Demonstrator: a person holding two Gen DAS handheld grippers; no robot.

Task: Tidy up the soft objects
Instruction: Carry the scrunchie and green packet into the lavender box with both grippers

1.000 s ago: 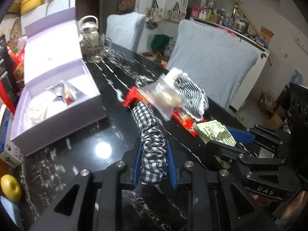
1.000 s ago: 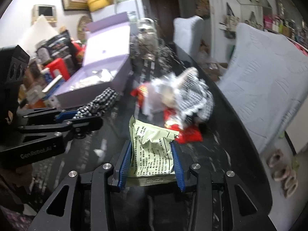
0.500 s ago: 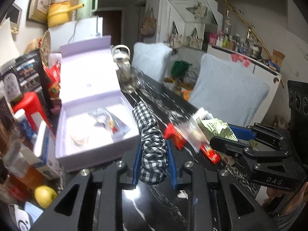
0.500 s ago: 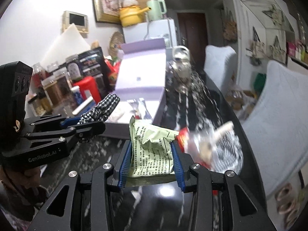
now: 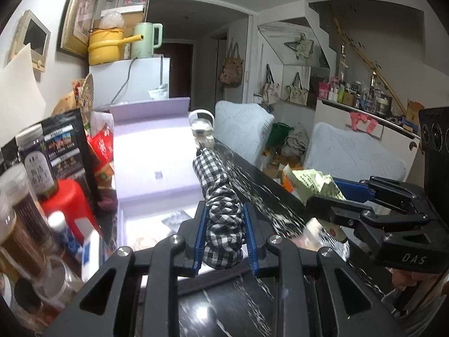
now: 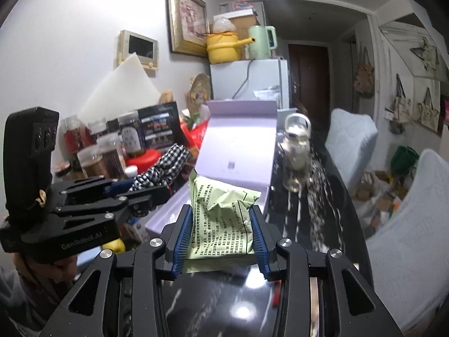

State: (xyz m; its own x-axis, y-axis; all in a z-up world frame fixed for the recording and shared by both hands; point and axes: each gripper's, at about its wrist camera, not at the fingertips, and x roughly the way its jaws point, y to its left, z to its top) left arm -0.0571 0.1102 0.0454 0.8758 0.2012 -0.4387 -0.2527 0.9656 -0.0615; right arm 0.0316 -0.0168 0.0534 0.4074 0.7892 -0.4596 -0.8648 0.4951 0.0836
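Each scene is viewed from close behind a gripper's two fingers, angled slightly downward along the black marble table [image 5: 252, 303]. The open lilac box [image 5: 151, 165] [image 6: 238, 151] and white fridge [image 6: 249, 78] are shared by both views.

Black marble table [image 6: 317, 221]: lavender box [image 6: 238, 151], glass kettle [image 6: 294, 154].

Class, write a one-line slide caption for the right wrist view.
Right gripper clamps a pale green printed packet before the open lilac box.
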